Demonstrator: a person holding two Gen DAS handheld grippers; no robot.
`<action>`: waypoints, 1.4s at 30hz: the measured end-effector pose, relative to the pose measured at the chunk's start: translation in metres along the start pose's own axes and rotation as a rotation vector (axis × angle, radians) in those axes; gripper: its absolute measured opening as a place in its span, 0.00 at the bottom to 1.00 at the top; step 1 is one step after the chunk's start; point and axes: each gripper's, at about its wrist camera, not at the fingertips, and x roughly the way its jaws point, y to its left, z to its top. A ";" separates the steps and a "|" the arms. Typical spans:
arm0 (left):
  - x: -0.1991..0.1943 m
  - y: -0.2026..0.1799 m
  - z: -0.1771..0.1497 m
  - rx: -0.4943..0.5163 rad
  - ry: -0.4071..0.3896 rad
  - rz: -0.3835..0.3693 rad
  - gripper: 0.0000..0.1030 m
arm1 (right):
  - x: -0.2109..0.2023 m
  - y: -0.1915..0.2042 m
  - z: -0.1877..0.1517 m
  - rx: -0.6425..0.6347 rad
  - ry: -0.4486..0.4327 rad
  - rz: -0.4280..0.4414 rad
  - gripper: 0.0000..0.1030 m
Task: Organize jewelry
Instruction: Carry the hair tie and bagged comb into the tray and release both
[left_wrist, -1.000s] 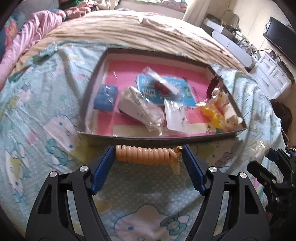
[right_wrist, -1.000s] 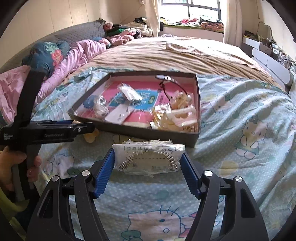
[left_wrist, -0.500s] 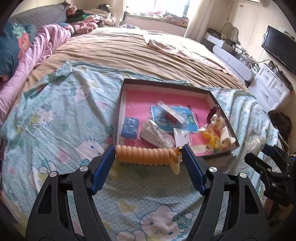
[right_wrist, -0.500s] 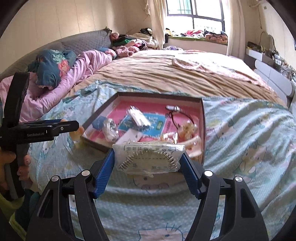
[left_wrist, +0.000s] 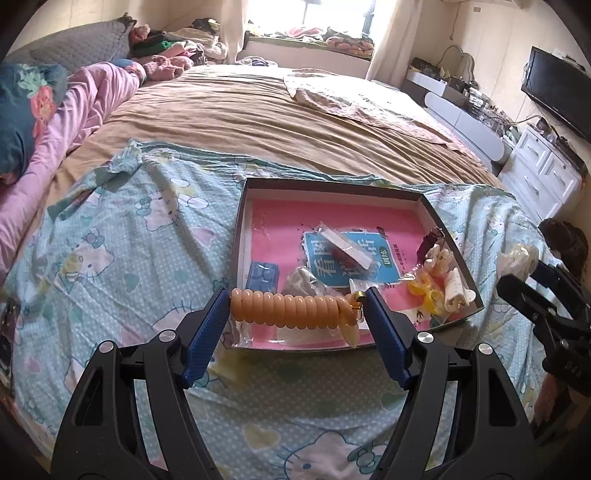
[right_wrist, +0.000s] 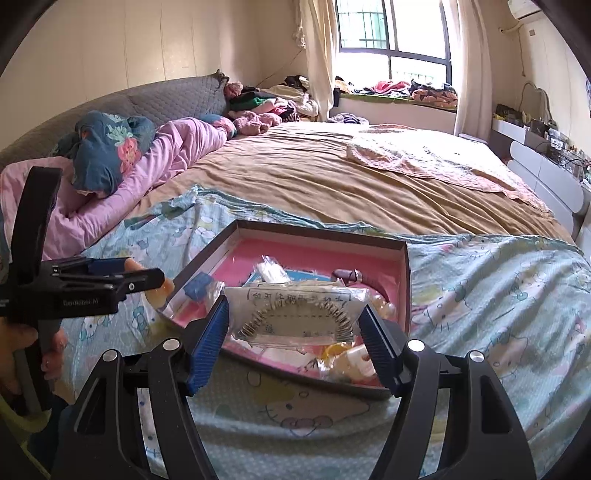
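Note:
A dark shallow box with a pink floor (left_wrist: 240, 236) lies on the Hello Kitty sheet and holds several bagged jewelry pieces, a blue card and yellow rings. My left gripper (left_wrist: 297, 314) is shut on an orange spiral bracelet (left_wrist: 291, 313), held above the box's near edge. My right gripper (right_wrist: 293, 323) is shut on a clear bag with a bead necklace on a card (right_wrist: 295, 317), held above the same box (right_wrist: 406, 280). The left gripper also shows at the left in the right wrist view (right_wrist: 110, 284).
The light blue Hello Kitty sheet (left_wrist: 122, 251) covers the near bed, with a tan blanket (left_wrist: 280, 122) behind. Pink bedding and pillows (left_wrist: 55, 122) lie at the left. White drawers (left_wrist: 543, 177) and a TV stand at the right.
Both grippers have lifted and pulled back from the box with their items still held. The box looks smaller and further away in both views.

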 end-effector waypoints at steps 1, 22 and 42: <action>0.002 -0.001 0.001 0.003 0.002 0.001 0.64 | 0.003 -0.001 0.001 -0.002 0.000 -0.005 0.66; 0.048 -0.007 -0.005 0.053 0.067 0.009 0.64 | 0.057 -0.027 -0.014 0.032 0.106 -0.052 0.66; 0.062 0.000 -0.008 0.043 0.095 0.033 0.66 | 0.085 -0.025 -0.019 0.026 0.163 -0.054 0.67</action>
